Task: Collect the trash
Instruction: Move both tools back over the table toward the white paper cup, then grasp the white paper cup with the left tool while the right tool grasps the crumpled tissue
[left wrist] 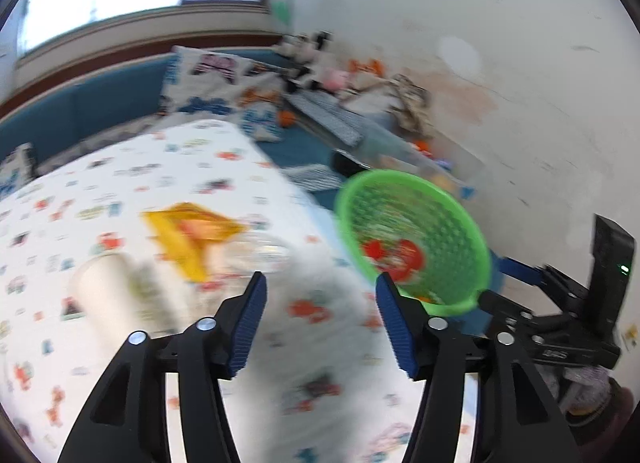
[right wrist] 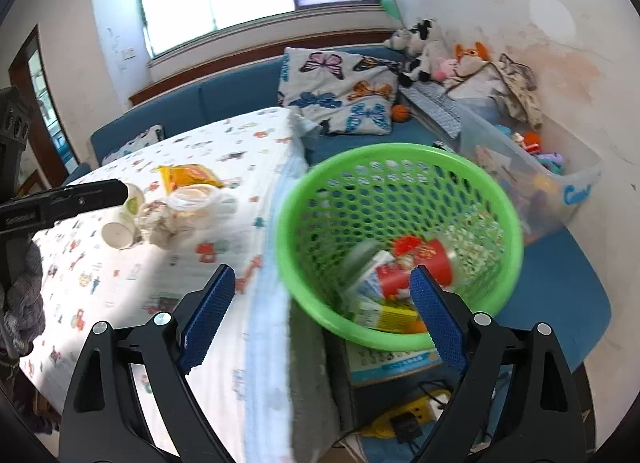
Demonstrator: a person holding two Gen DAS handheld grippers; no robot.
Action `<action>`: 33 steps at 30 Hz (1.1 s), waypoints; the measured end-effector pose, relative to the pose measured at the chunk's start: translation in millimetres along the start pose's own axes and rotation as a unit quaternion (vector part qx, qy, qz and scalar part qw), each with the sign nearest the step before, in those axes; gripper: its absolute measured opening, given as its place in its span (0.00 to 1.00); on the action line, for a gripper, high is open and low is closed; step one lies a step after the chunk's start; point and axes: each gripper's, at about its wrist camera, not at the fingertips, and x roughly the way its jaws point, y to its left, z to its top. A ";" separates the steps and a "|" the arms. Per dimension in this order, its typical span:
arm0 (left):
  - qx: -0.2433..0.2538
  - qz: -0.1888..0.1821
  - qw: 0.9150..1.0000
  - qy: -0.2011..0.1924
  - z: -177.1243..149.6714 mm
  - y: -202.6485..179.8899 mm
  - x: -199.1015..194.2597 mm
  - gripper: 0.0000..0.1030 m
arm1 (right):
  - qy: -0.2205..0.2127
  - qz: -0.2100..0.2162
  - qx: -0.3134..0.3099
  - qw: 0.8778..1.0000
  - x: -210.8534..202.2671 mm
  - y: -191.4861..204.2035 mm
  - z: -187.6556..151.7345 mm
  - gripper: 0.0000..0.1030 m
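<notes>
Both grippers are seen empty. The left gripper (left wrist: 321, 317) has its jaws parted to a moderate gap w/ nothing between them; the right gripper (right wrist: 322, 313) stands wide, also w/ nothing held.

The green basket (right wrist: 472, 167) is set off the right edge of the table (right wrist: 224, 343), tilted so its mouth faces the cameras. Some trash is already inside: a red can (right wrist: 424, 259) and a carton (right wrist: 384, 311).

Left on the table, in a cluster toward the far left part and well in from the right edge:
- yellow snack bag (right wrist: 188, 177), furthest back
- clear plastic container (right wrist: 192, 201), just in front of the bag
- crumpled paper (right wrist: 160, 227), touching the container
- two paper cups (right wrist: 120, 233), at the cluster's left

Step judged: reach back for the next piece; roughly half of the trash is done.

For a clean pick, the nearest item should be taken first, prob. the crumpled paper or a cup. The left gripper is better placed, being on the cluster's side. Jaws should be opened wider than the item before descent, then closed on one item only, since paper and container touch. The tablecloth shouldn't be pinched. The left view is blurred, so exact contact can't be judged there.
</notes>
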 end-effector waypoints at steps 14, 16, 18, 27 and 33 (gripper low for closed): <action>-0.157 0.141 0.977 0.008 -3.0 116.2 -9.4 0.79 | 0.013 0.051 -0.042 0.998 24.7 52.0 10.2 0.88; -0.181 0.141 0.973 0.017 -3.7 127.9 -1.8 0.79 | 0.018 0.058 -0.045 0.997 30.7 58.3 10.9 0.88; -0.196 0.143 0.970 0.024 -4.4 135.2 5.7 0.79 | 0.021 0.062 -0.049 0.997 33.7 63.4 10.3 0.88; -0.230 0.142 0.961 0.051 -8.2 152.0 35.6 0.81 | 0.037 0.081 -0.059 0.994 52.7 78.6 10.2 0.88; -0.247 0.141 0.957 0.066 -10.8 161.1 52.7 0.82 | 0.044 0.093 -0.054 0.993 65.6 83.5 17.3 0.88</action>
